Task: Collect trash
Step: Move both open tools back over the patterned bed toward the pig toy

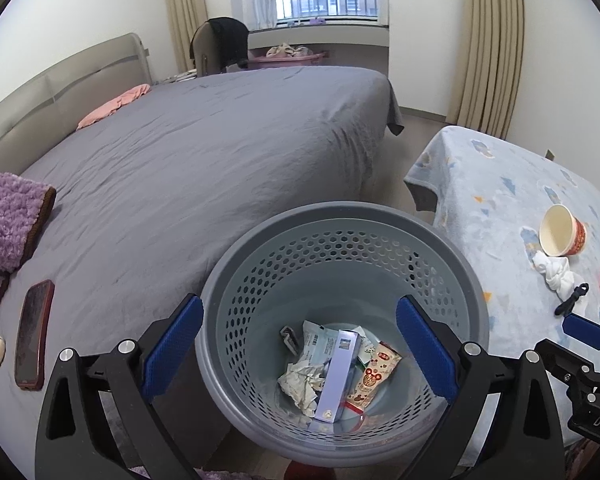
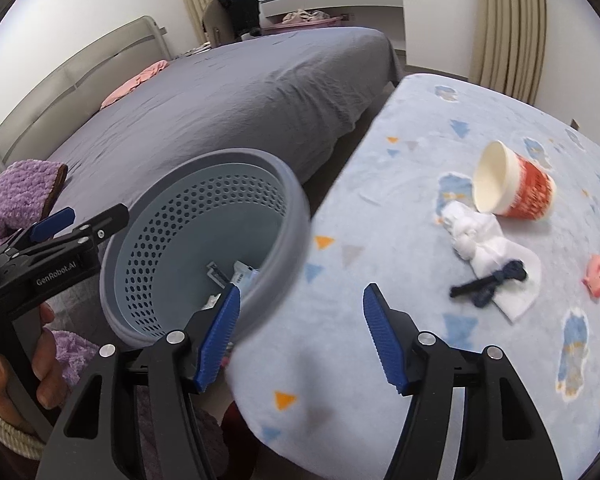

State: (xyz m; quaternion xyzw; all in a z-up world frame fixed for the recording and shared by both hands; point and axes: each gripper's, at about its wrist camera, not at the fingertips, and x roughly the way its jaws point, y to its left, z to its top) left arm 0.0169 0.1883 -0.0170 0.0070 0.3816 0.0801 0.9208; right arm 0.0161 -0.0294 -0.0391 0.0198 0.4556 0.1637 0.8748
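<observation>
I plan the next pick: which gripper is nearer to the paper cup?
Right. The right gripper hovers over the table edge near the paper cup; the left gripper is above the bin.

Your right gripper (image 2: 300, 336) hangs with fingers apart, empty, over the surface (image 2: 380, 208) edge. Perforated bin (image 2: 204, 240) left of it. Tipped paper cup (image 2: 514, 184) beyond, crumpled tissue (image 2: 480, 248) touching its rim.

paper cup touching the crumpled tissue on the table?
Touching. In the right wrist view, the tipped paper cup has its open rim lying against the crumpled tissue, no gap visible. The left wrist view agrees.
</observation>
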